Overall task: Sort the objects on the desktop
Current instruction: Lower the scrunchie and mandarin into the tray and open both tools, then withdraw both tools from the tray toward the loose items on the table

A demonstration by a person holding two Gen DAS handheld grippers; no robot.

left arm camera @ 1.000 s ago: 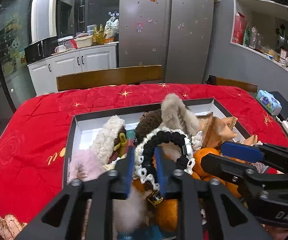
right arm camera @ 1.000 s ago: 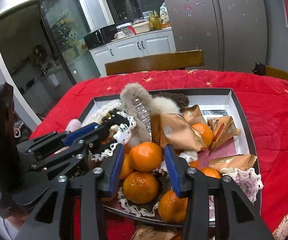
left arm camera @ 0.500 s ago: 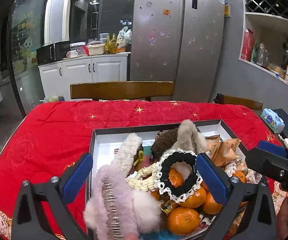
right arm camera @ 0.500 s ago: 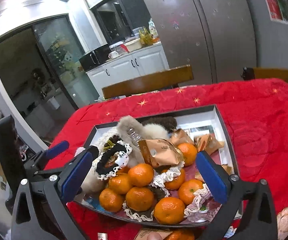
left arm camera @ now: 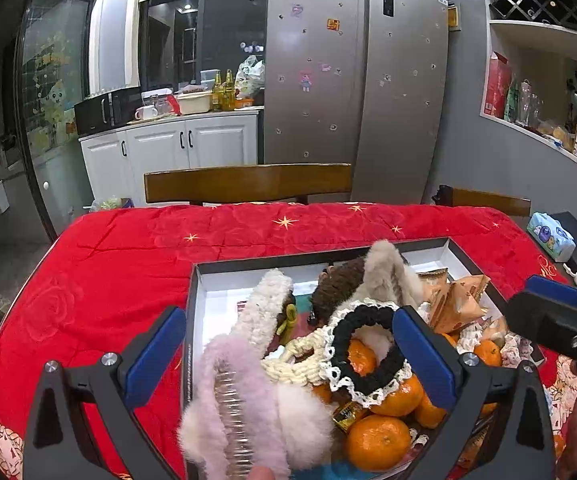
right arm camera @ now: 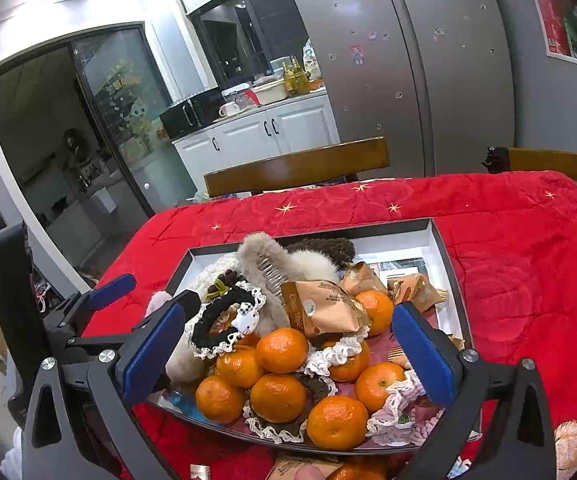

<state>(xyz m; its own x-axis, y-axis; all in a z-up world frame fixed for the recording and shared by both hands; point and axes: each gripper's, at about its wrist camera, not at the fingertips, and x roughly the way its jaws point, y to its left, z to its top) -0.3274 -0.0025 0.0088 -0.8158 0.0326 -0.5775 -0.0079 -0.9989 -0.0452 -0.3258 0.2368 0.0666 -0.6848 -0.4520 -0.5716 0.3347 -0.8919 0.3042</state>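
Step in hand: we judge the sorting is only starting; nothing has been lifted out, and all the items sit heaped in the tray (right arm camera: 446, 264) on the red-covered surface (left arm camera: 128, 264).
Left gripper (left arm camera: 288, 344): jaws spread wide, holding nothing; we hover over the near left part of the tray, above the black lace-edged scrunchie (left arm camera: 362, 354) and the pink furry hair clip (left arm camera: 228, 384).
Right gripper (right arm camera: 288, 344): jaws likewise wide apart and empty, poised over the pile of mandarins (right arm camera: 282, 350).
Where the things are: mandarins fill the near half of the tray, mixed with lace scrunchies; the tan snack packets (right arm camera: 324, 310) lie on top toward the middle and right; the furry clips and the white fuzzy headband (left arm camera: 264, 308) lean along the left and back.
Next move, as we judge it: pick one kind first and lower a gripper onto a top-lying piece, such as the black scrunchie, closing only on that.
Risk: the pieces overlap, so a lift may drag a neighbour or roll a mandarin.
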